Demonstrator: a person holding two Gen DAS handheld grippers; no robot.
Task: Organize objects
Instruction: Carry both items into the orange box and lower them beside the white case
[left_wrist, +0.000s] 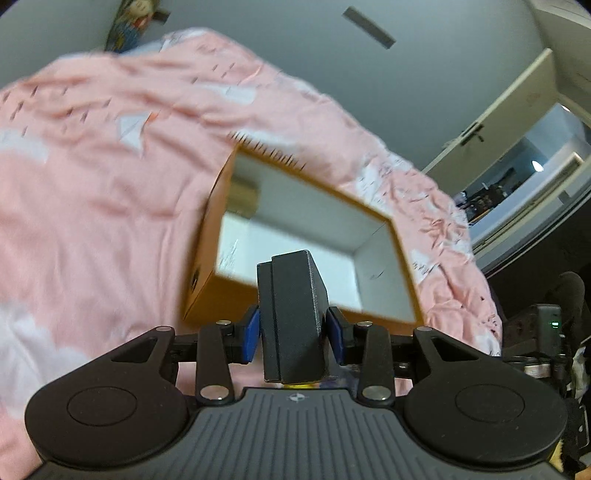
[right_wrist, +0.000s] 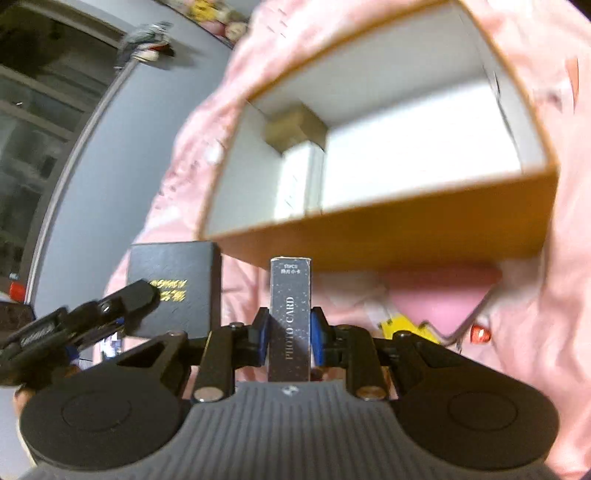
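Note:
An open orange box (left_wrist: 207, 258) with a white inside lies on a pink bedsheet (left_wrist: 92, 184); it also shows in the right wrist view (right_wrist: 406, 236). A small tan box (right_wrist: 295, 125) and a white box (right_wrist: 299, 181) sit inside it. My left gripper (left_wrist: 291, 332) is shut on a black box (left_wrist: 291, 314), held just before the orange box's near rim. My right gripper (right_wrist: 290, 332) is shut on a slim dark "PHOTO CARD" box (right_wrist: 290, 314), held in front of the orange box. The left gripper's black box with gold lettering (right_wrist: 177, 288) shows at the left of the right wrist view.
A pink flat item (right_wrist: 439, 299), a yellow item (right_wrist: 399, 325) and a small red object (right_wrist: 480, 334) lie on the sheet below the orange box. A grey wall (left_wrist: 332, 74) and a white wardrobe door (left_wrist: 509, 110) stand beyond the bed.

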